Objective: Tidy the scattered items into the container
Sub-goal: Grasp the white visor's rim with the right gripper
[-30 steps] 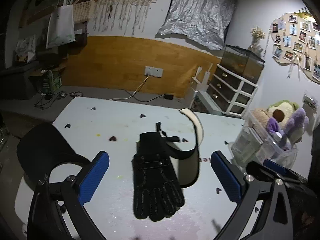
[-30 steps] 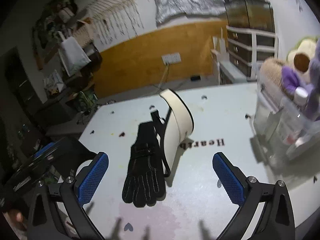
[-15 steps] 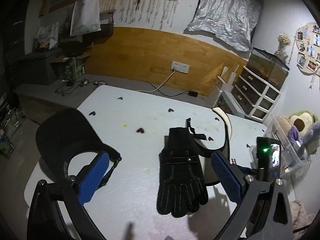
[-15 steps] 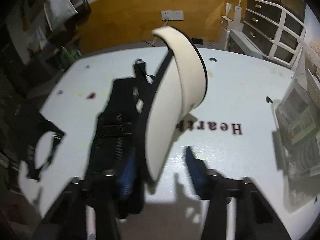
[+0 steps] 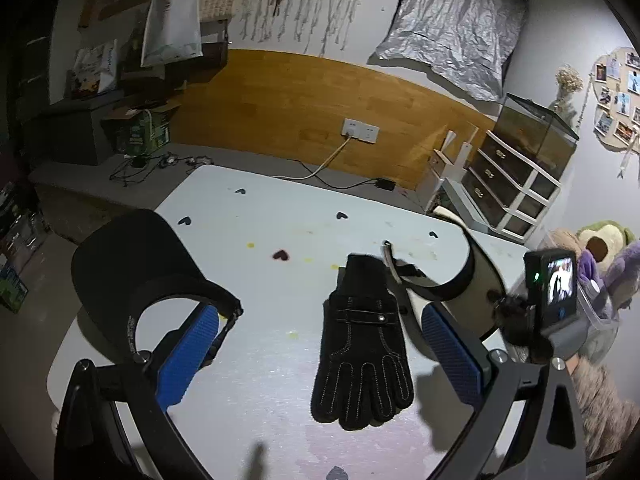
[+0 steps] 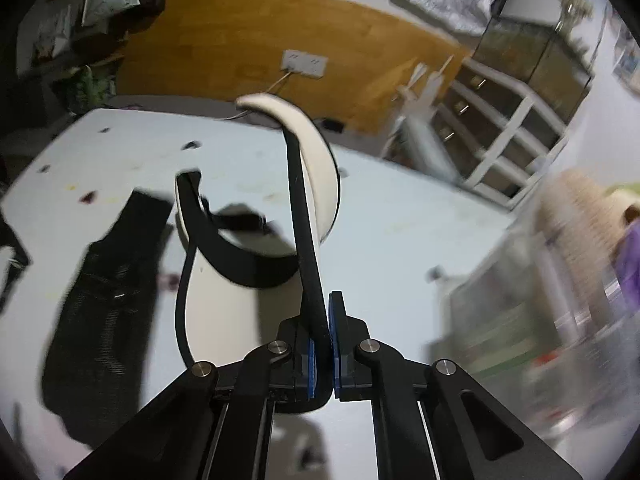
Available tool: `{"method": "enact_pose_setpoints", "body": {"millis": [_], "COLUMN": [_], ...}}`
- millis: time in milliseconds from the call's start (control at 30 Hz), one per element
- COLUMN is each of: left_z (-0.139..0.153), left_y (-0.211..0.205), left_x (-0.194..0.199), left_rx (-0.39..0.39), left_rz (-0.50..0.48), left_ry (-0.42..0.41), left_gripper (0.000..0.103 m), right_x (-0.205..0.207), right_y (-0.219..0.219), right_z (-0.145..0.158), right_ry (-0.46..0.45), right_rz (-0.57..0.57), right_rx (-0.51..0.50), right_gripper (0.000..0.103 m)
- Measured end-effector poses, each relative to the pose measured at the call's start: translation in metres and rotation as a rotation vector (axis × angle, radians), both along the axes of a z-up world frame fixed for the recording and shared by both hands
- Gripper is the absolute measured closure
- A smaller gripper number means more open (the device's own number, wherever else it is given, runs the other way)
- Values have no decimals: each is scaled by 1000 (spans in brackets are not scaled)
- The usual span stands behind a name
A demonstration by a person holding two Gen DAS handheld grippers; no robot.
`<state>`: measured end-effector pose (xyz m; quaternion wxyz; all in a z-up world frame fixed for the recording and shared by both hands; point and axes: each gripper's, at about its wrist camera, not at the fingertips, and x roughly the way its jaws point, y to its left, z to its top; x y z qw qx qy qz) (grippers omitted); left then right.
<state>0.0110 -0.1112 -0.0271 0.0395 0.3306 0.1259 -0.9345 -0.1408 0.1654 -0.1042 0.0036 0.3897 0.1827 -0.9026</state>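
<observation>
Your right tongs (image 6: pixel 322 344) are closed on the black edge of the white visor (image 6: pixel 316 148), which stands tilted above the white surface (image 6: pixel 400 220). Your left tongs (image 5: pixel 320 354) are spread wide and grip nothing; the black glove (image 5: pixel 362 356) lies flat on the surface between their blue pads (image 5: pixel 186 354). A black visor (image 5: pixel 132 256) rests at the near left. The clear container (image 6: pixel 532 292) stands at the right edge, blurred.

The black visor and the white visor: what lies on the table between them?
In the left wrist view, a black glove lies flat between the black visor and the white visor, which the right gripper holds.
</observation>
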Motion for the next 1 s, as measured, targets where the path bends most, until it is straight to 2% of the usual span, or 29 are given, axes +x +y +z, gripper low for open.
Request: {"method": "enact_pose_setpoints", "body": {"millis": [200,333,400,900,967,1000], "left_z": [1,1,2,-3,-3,-3], "left_y": [9,14,16,19,20,20], "left_x": [-2,-3,-3,1,1,2], "left_rx": [8,21,27,97,98,99], "left_rz": [-46,-71,-78,-63,-65,-65], "left_ry": [3,2,1,-28,-27,-26], "left_gripper": [1,1,1,1,1,1], "right_x": [10,31,45,147,157,160], "right_y": [-1,-13,-20,-71,-75,-77], "right_z": [23,9,-5,-98,-110,-114], "right_ry": [215,279,274,340,326,302], "right_rz": [92,271,368,951,1019,1038], "right_rx": [383,651,734,1062,1096,1096], "right_gripper": [97,98,98,90,86,80]}}
